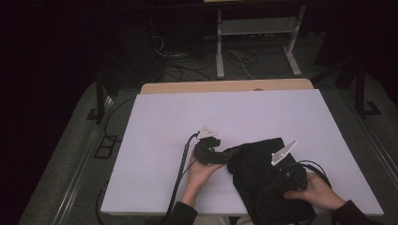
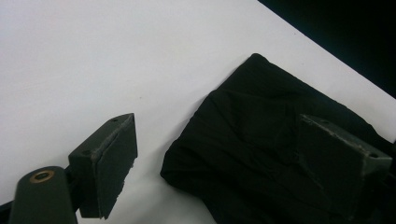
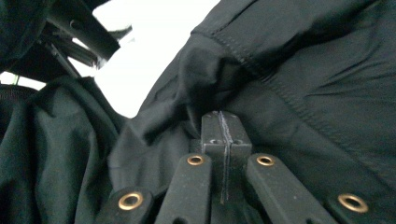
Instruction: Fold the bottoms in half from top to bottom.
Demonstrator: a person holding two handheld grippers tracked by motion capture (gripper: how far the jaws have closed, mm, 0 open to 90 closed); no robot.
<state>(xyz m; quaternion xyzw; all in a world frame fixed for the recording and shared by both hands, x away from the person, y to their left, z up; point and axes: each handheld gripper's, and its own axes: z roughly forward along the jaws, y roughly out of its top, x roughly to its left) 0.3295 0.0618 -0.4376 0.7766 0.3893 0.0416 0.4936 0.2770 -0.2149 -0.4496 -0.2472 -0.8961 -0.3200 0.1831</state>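
Down near the front right of the white table [image 1: 187, 112] lies a black garment [image 1: 256, 161], folded into a rough, crumpled block. Its near end reaches the table's front edge, and its far corner points toward the middle of the table. In the right gripper view its stitched seams and loose folds run across the picture.

On the garment sits the right gripper [image 3: 223, 122], held by the person's right hand [image 1: 313, 190] at the table's front right. Its jaws are pressed fully together, with only a thin line between them. The tips are pushed up against a raised fold of the cloth; whether any cloth is pinched between them I cannot tell. A grey three-cornered plate [image 1: 283, 152] stands up from the top of this gripper.

Just left of the garment is the left gripper [image 2: 224, 158], held by the left hand [image 1: 201, 172], which comes in from the front edge. Its jaws stand wide apart. In the left gripper view one jaw hangs over the bare table and the other over the black cloth, with the garment's rounded left edge between them; the pads are not pressing on it. A dark cable [image 1: 180, 173] trails from this gripper back to the front edge.

Beyond the table, the floor is dim, with a metal frame [image 1: 256, 37] and loose wires [image 1: 187, 65].
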